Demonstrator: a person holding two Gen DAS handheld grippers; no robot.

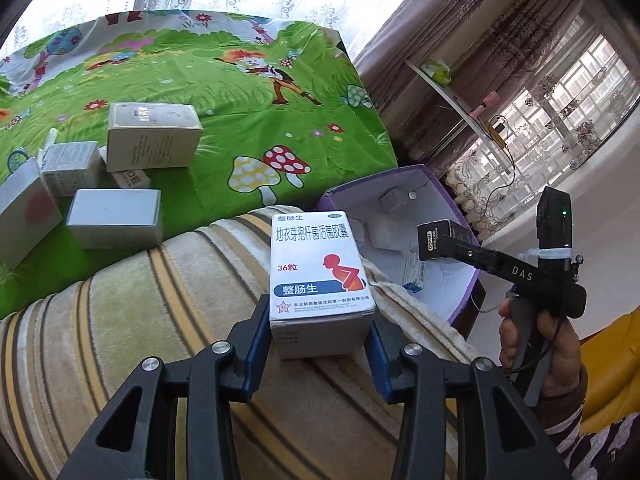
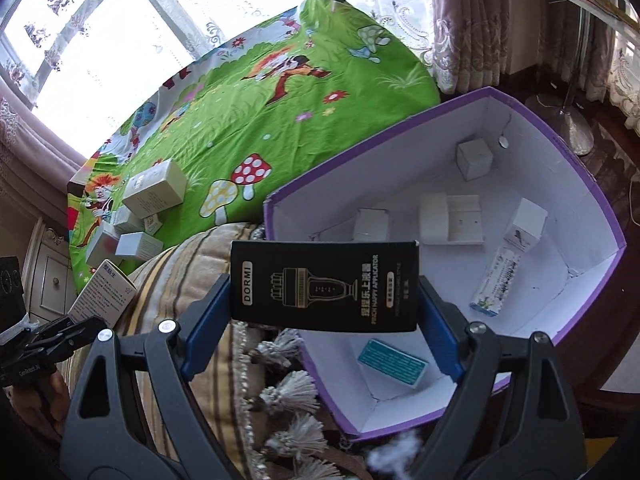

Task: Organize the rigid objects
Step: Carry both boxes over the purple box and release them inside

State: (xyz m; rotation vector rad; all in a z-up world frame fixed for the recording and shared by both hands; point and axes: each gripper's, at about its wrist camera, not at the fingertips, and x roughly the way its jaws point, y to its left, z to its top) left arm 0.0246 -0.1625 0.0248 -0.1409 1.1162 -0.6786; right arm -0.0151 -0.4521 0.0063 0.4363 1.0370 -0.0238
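My left gripper (image 1: 320, 344) is shut on a white medicine box (image 1: 318, 268) with blue Chinese print and a red figure, held above the striped cushion (image 1: 160, 340). My right gripper (image 2: 324, 312) is shut on a black DORMI box (image 2: 324, 284), held over the near left rim of the purple storage box (image 2: 608, 216). In the left wrist view the right gripper (image 1: 436, 246) and black box (image 1: 434, 240) hang over the purple box (image 1: 348, 190). Several small boxes lie inside it, among them a teal box (image 2: 392, 362) and a long white box (image 2: 498, 280).
Several white and grey boxes (image 1: 154, 136) lie on the green cartoon bedspread (image 1: 248, 112) at the left. A tasselled cushion edge (image 2: 288, 400) lies beside the purple box. Curtains, a window and a glass shelf (image 1: 460, 100) stand at the right.
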